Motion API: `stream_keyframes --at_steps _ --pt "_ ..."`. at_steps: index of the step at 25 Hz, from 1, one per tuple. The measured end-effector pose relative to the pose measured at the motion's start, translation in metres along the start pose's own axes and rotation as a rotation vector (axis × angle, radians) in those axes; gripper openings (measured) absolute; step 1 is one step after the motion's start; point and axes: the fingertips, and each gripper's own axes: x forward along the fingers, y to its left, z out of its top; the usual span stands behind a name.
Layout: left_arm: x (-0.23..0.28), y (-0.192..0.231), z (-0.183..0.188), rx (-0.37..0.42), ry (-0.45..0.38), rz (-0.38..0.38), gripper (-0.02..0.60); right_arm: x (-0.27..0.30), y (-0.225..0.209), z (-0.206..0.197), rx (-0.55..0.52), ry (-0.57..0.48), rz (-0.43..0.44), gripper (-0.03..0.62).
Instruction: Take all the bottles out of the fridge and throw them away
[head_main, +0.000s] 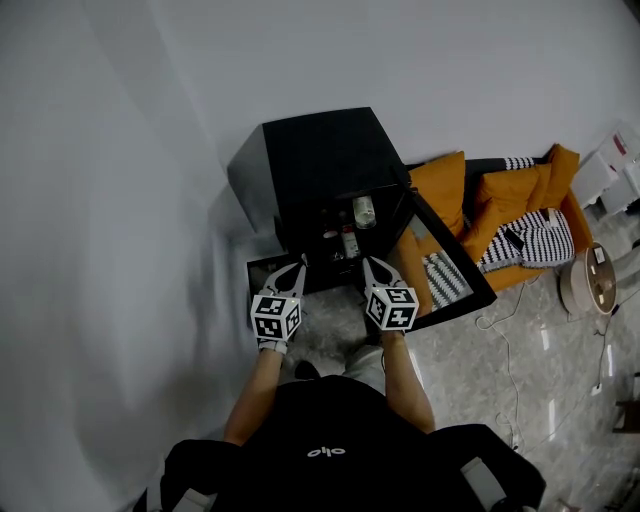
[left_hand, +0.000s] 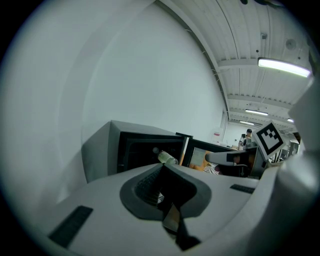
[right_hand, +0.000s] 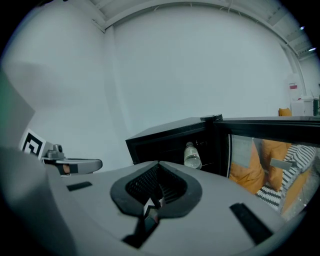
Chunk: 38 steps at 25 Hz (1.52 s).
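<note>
Your left gripper (head_main: 298, 268) and right gripper (head_main: 369, 264) hover just in front of the open fridge (head_main: 318, 160), each with its jaws pressed together and holding nothing. A clear bottle (head_main: 364, 212) sits inside the fridge, with a second bottle (head_main: 349, 242) near it.

The grey left gripper (left_hand: 163, 167), jaws pressed together, points at a small black fridge (left_hand: 131, 150), door open, a clear plastic bottle (left_hand: 167, 158) lying inside.
</note>
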Motion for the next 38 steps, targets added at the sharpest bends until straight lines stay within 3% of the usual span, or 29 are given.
stream_keyframes --at_steps 10,19,25,29,34,38 --pt "0.005 -0.003 0.005 -0.007 0.003 -0.032 0.006 0.0 -0.01 0.017 -0.02 -0.004 -0.064 0.003" --pt "0.038 -0.006 0.019 -0.011 0.008 -0.033 0.006 0.036 -0.031 0.035 -0.065 -0.001 -0.087 0.005" --pt "0.065 -0.016 0.031 0.059 0.021 -0.055 0.006 0.074 -0.055 0.027 -0.079 0.043 -0.099 0.157" --pt "0.084 -0.017 0.037 0.063 0.026 -0.052 0.006 0.102 -0.078 0.016 -0.071 0.078 -0.126 0.272" --pt "0.104 -0.016 0.035 0.067 0.046 -0.04 0.006 0.139 -0.101 -0.001 -0.068 0.129 -0.148 0.348" --pt "0.12 -0.015 0.033 0.063 0.056 -0.035 0.006 0.162 -0.112 -0.014 -0.09 0.172 -0.148 0.373"
